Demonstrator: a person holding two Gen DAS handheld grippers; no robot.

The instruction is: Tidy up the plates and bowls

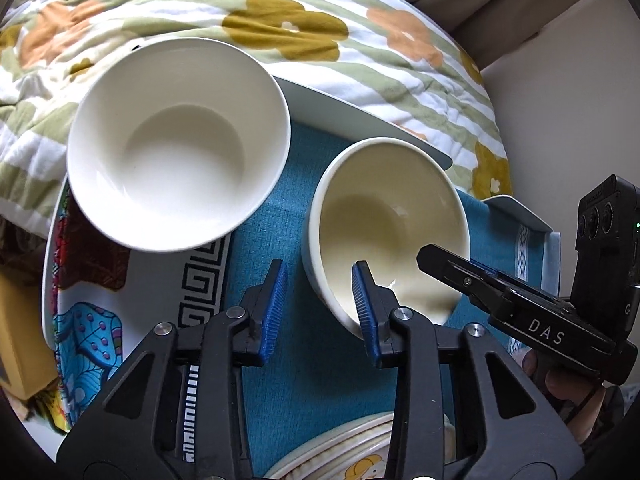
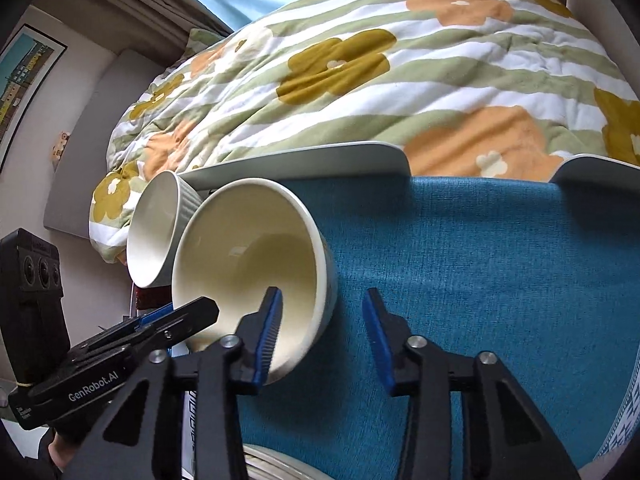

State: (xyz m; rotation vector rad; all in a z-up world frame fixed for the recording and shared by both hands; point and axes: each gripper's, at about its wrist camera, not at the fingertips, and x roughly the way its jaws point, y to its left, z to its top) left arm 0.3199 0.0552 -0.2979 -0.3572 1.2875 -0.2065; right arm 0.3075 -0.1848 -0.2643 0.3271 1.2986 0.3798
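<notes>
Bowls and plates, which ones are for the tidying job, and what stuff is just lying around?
For the job:
white bowl
cream bowl
patterned plate
plate at the near edge

Just lying about:
blue cloth
flowery quilt
framed picture

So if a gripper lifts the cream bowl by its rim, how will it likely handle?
The cream bowl looks glazed and glossy, so it may slip between narrow jaws. Its walls look thick, probably rigid, heavy for its size and chippable. Gripped at one side, it would likely tilt.
</notes>
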